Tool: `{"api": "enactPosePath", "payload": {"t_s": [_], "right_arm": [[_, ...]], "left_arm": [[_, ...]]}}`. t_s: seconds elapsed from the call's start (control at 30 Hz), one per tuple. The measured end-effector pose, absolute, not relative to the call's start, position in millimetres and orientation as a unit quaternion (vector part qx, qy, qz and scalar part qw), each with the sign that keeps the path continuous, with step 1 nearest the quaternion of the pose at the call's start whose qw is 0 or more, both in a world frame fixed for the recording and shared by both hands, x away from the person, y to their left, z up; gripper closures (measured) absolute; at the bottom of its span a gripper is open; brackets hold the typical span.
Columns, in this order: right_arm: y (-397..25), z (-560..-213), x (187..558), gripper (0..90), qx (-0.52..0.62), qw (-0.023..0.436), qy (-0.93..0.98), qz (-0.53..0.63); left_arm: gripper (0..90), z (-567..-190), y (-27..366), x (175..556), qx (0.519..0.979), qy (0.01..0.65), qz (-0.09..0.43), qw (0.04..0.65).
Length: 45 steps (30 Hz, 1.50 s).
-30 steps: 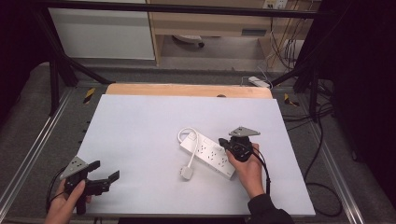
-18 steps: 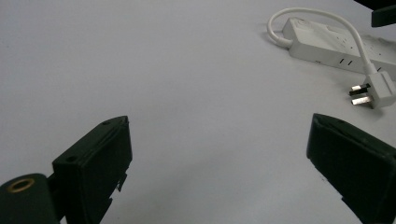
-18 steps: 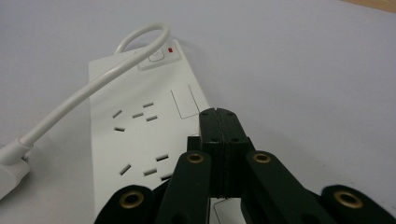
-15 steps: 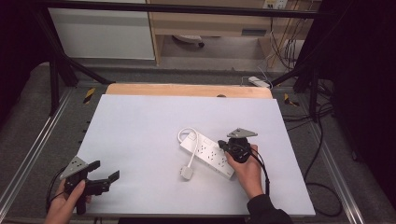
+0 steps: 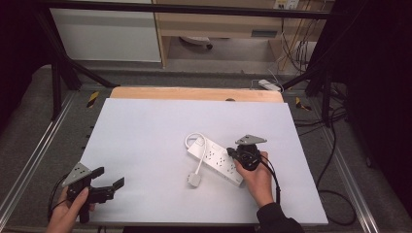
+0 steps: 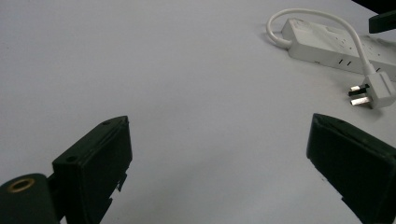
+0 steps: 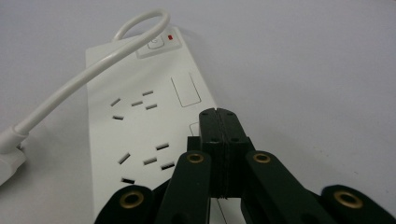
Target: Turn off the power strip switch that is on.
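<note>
White tabletop [image 5: 145, 141]: right hand-held gripper [image 5: 232, 154] edged leftward over power strip [image 5: 214, 158].

You see white table sheet [image 5: 145, 141] | wooden board edge [image 5: 194, 93] behind it | another power strip [image 5: 268, 85] on floor beyond | cables [image 5: 296, 53] at right | cabinet [image 5: 107, 34] behind

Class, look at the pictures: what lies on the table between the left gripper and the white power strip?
Nothing: in the high view the stretch of white table between the left gripper and the power strip is bare; its plug lies beside the strip.
</note>
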State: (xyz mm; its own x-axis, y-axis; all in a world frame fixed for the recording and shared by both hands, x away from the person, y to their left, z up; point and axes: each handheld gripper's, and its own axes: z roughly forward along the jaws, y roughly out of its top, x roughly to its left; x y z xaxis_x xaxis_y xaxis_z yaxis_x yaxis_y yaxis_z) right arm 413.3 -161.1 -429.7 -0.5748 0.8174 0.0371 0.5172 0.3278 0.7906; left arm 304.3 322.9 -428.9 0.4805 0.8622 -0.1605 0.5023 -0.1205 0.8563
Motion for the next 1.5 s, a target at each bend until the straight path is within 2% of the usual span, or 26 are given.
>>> {"api": "enactPosePath", "payload": {"t_s": [1.5], "right_arm": [[-161.5, -433.2, 413.0, 90.0, 0.423, 0.188, 0.797, 0.388]], "left_arm": [[7.0, -428.7, 322.9, 304.2, 0.724, 0.471, 0.193, 0.467]]}}
